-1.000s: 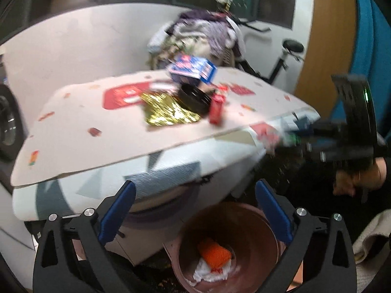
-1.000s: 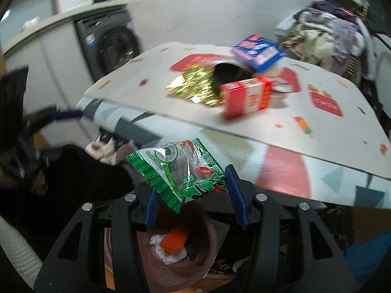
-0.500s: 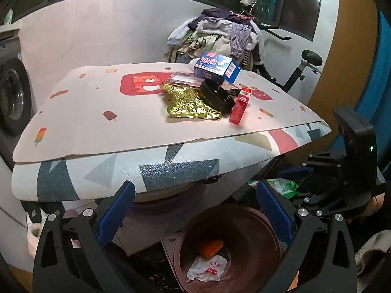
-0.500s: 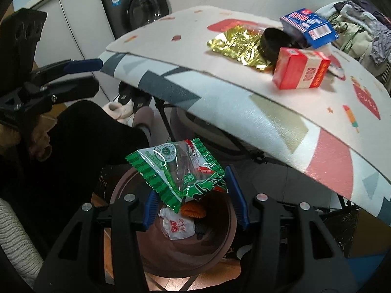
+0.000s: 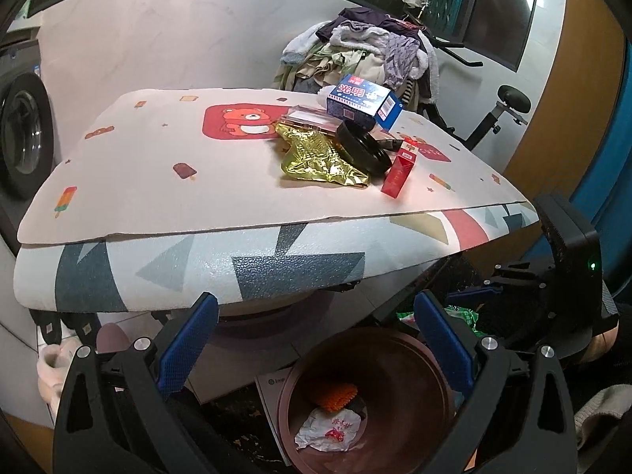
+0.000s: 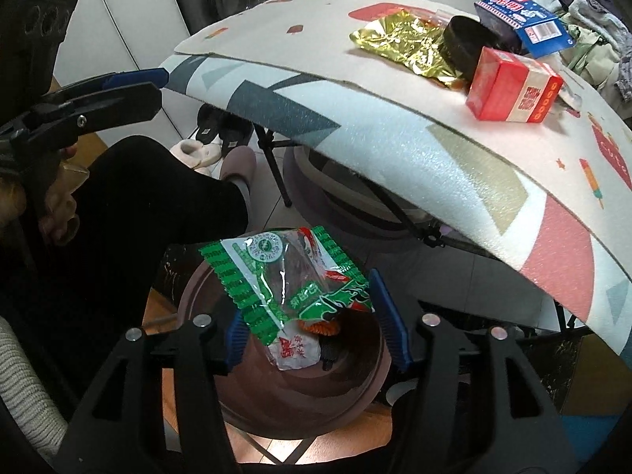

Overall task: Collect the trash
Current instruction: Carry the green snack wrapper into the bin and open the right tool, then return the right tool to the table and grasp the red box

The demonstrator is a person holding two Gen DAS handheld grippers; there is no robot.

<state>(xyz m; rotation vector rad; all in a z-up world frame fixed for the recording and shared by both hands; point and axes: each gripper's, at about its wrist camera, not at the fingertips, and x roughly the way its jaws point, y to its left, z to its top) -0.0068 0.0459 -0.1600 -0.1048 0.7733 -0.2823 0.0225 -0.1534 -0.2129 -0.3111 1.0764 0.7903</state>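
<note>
My right gripper [image 6: 312,326] hangs over a brown round bin [image 6: 347,379] with a green snack wrapper [image 6: 284,280] between its blue pads. Its jaws are opening, and the wrapper still touches both pads. In the bin lie a white crumpled paper [image 5: 330,430] and an orange piece [image 5: 335,395]. My left gripper [image 5: 312,339] stands open and empty above the near side of the bin [image 5: 418,371]. On the table [image 5: 158,166] lie a gold foil wrapper [image 5: 316,158], a red box [image 5: 399,173], a black round lid [image 5: 361,146] and a blue box [image 5: 361,98].
The padded table edge [image 6: 454,150] overhangs the bin, with folding legs [image 6: 276,170] beneath. A person's dark trouser leg [image 6: 138,205] and slippers [image 6: 197,150] are left of the bin. A washing machine [image 5: 19,134] stands at the left, a clothes pile [image 5: 367,51] and exercise bike [image 5: 501,110] behind.
Both grippers sank toward the bin and steadied. The right gripper's jaws have widened a little around the green wrapper, which stays between them.
</note>
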